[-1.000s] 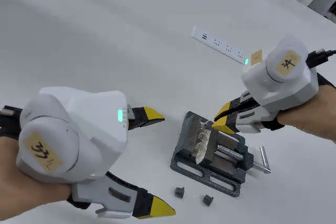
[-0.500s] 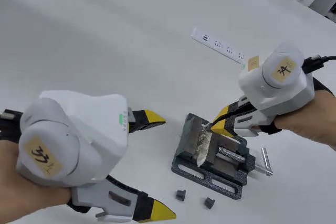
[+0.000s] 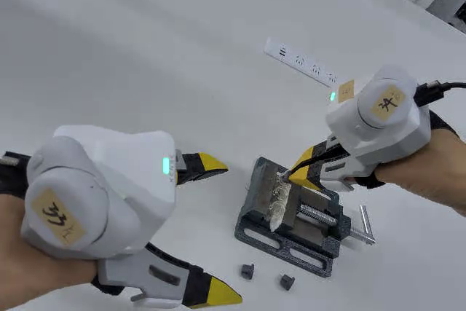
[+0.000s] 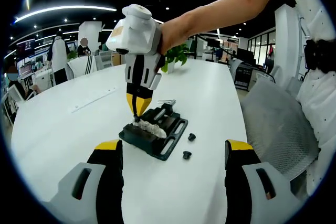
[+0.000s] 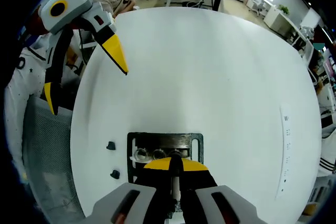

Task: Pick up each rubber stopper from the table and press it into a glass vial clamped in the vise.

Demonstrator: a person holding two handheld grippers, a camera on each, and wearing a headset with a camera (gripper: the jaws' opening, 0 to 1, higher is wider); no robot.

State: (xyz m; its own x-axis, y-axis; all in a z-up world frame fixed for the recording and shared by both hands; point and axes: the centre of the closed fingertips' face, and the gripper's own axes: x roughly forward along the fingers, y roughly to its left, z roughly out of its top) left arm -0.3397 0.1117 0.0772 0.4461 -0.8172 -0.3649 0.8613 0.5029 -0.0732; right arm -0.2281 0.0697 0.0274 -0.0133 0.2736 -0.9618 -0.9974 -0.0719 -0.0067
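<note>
1. Since a second ago the right gripper (image 3: 289, 173) has dropped lower and closer to the vise (image 3: 280, 247); its tips now sit at the top of the vials (image 3: 279, 198).
2. Its jaws are drawn together. In the right gripper view something dark shows just past the tips, but I cannot tell whether it is a stopper pinched there.
3. Left gripper (image 3: 224, 231): held to the left of the vise, apart from it, jaws spread wide and holding nothing.
4. The vials stand as a short row of clear glass, clamped upright between the vise's jaws. In the right gripper view two round mouths beside the tips look unplugged (the one under the tips is hidden).
5. Two stoppers (image 3: 247, 271) (image 3: 287, 280) lie on the table (image 3: 145, 71) just beside the vise's near edge, apart from each other and not yet picked up.
6. Handling, as I judge it:
   - The stoppers are small, light and springy, so a hard pinch may squirt them out. Grip across the upper part and leave the plug end free.
   - The glass is fragile and slick, so press straight down and gently.
   - The vise looks heavy enough to stay put.
7. Farther off, a power strip (image 3: 302, 63) lies on the table.
</note>
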